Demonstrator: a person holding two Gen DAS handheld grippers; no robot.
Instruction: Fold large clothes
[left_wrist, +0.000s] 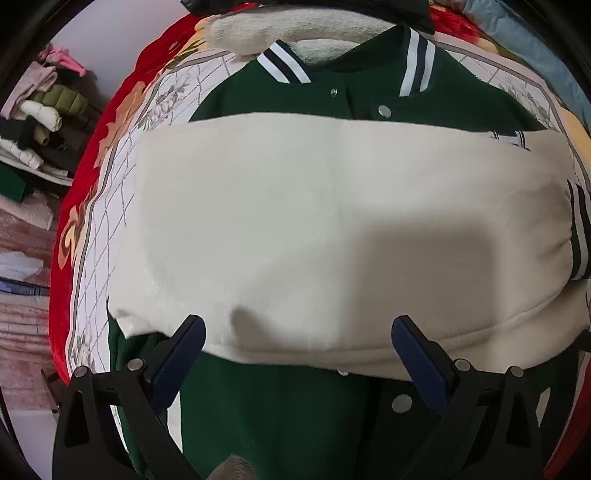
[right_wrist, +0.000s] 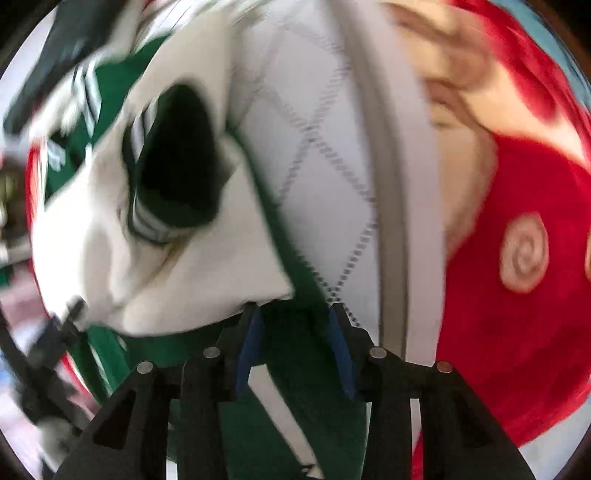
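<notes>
- Your left claw stood wide apart, empty, over the jacket lying on the bed, cream sleeves folded across.
- Your right claw was part-open, straddling the green hem; the blurred view suggested haste, and you risked dragging that fold loose.

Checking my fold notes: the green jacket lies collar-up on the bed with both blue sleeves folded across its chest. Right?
Not quite: the sleeves folded across the green jacket are cream, not blue. The left wrist view shows them lying across its chest below the striped collar, on the bed.
</notes>
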